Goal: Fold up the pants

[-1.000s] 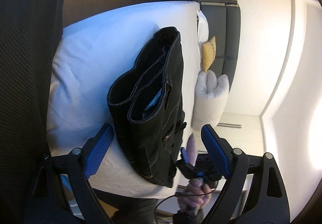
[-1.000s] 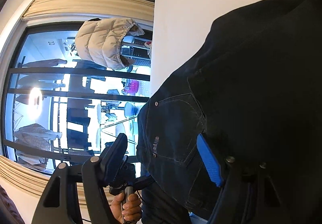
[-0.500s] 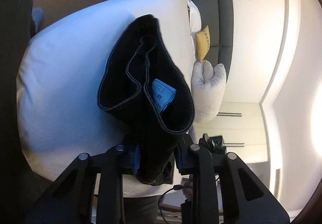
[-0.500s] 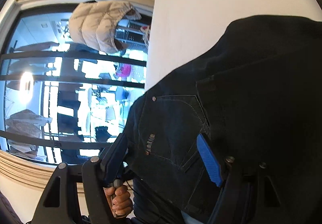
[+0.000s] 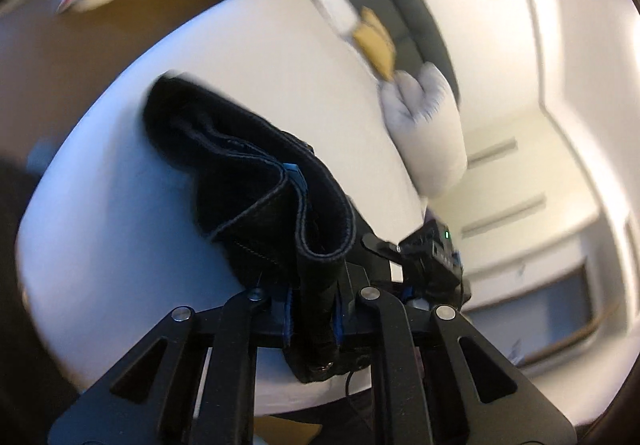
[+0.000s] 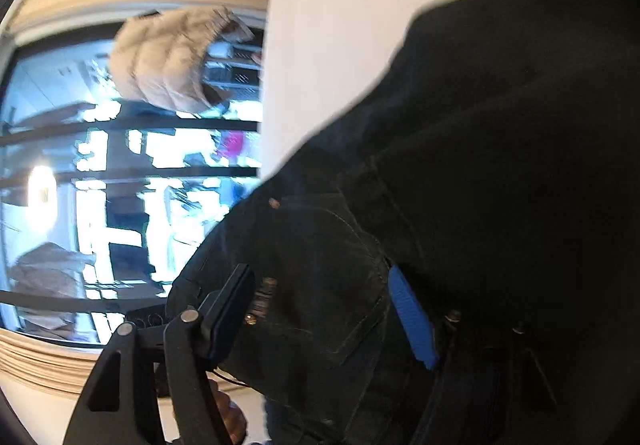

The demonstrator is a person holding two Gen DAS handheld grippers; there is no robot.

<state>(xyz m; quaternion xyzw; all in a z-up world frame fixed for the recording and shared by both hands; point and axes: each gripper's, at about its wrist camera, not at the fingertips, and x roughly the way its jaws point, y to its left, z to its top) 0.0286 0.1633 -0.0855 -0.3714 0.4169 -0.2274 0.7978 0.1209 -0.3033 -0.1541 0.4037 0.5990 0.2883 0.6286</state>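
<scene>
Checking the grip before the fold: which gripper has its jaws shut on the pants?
The left gripper: it pinches the black pants at the waistband. The right gripper stands wide.

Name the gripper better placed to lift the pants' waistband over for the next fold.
Left. The left gripper is already clamped on the pants at the waistband; the right gripper merely straddles them, jaws open.

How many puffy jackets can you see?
2. A white puffy jacket lies off the white table's far edge, left wrist view. A beige puffy jacket hangs by the window, right wrist view. Others may be hidden.
</scene>
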